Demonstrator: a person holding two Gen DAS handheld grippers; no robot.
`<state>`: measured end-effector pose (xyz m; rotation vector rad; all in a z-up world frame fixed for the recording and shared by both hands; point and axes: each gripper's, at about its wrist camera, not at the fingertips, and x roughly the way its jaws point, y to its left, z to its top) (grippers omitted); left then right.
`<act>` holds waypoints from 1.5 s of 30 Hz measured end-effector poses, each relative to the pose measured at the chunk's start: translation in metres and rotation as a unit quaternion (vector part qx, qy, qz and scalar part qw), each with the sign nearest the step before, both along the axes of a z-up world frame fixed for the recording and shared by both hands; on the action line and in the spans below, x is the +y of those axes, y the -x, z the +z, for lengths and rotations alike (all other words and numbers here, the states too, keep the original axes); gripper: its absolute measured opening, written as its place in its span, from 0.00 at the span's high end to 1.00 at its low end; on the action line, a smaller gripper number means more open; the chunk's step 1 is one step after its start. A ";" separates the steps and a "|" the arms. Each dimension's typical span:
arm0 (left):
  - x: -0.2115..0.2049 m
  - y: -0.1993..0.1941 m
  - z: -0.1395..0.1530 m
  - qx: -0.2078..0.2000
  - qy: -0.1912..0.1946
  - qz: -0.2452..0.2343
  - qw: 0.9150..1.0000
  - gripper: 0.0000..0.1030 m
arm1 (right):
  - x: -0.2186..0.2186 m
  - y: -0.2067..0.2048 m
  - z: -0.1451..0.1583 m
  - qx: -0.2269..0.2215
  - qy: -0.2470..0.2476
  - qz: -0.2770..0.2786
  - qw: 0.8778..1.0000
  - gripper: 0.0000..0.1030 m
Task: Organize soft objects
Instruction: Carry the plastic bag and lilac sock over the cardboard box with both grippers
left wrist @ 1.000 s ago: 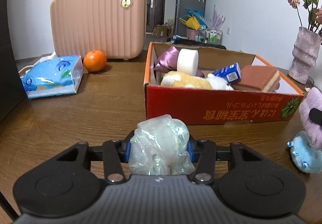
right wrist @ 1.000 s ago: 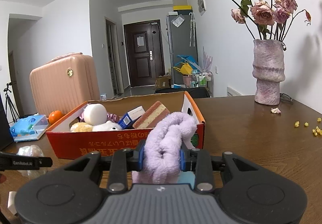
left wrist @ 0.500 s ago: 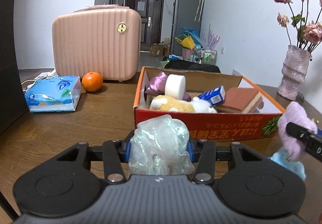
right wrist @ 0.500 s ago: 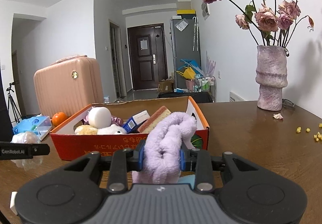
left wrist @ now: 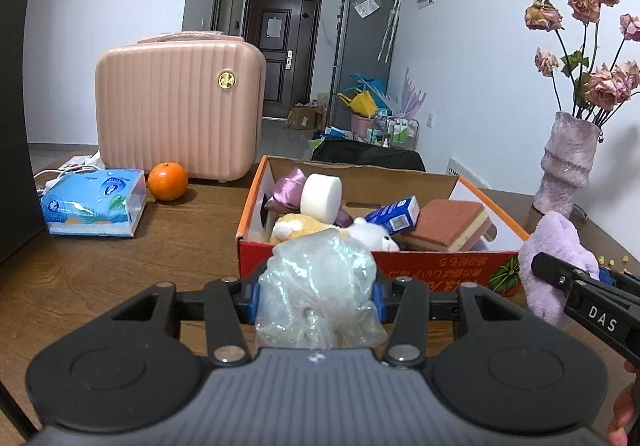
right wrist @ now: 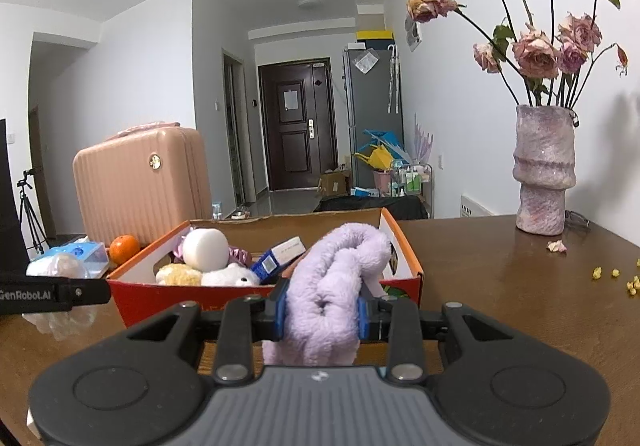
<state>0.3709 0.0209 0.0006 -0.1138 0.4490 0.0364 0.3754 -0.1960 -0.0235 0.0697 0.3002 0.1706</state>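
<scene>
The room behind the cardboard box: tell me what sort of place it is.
Most likely a lived-in apartment, seen from a wooden dining table. A dark entrance door and a grey fridge stand at the far end, and a vase of dried roses sits on the table.

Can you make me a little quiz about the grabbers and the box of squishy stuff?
1. True or false: the left gripper is shut on a crinkly clear plastic bag.
2. What does the right gripper hold? A) the orange B) a fluffy purple towel C) the tissue pack
3. Fill in: the white plush toy lies inside the red cardboard ____.

Key:
1. True. Its pads squeeze the bag from both sides.
2. B. The purple towel is pinched between its pads; the orange and the tissue pack sit on the wooden table beside the pink suitcase.
3. box.
</scene>
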 end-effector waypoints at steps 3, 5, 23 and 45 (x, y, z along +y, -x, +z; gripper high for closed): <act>-0.001 -0.001 0.003 -0.004 0.001 0.002 1.000 0.53 | 0.001 -0.001 0.004 -0.010 0.004 -0.003 1.000 0.70; -0.001 -0.002 0.006 -0.008 0.004 0.004 1.000 0.53 | 0.001 -0.002 0.008 -0.016 0.004 -0.005 1.000 0.70; -0.004 -0.035 0.035 -0.044 0.010 0.017 0.999 0.53 | 0.008 -0.039 0.031 -0.045 -0.004 -0.009 0.999 0.70; 0.004 -0.100 0.040 -0.048 0.019 0.016 0.999 0.53 | 0.014 -0.102 0.048 -0.041 0.027 0.011 0.999 0.70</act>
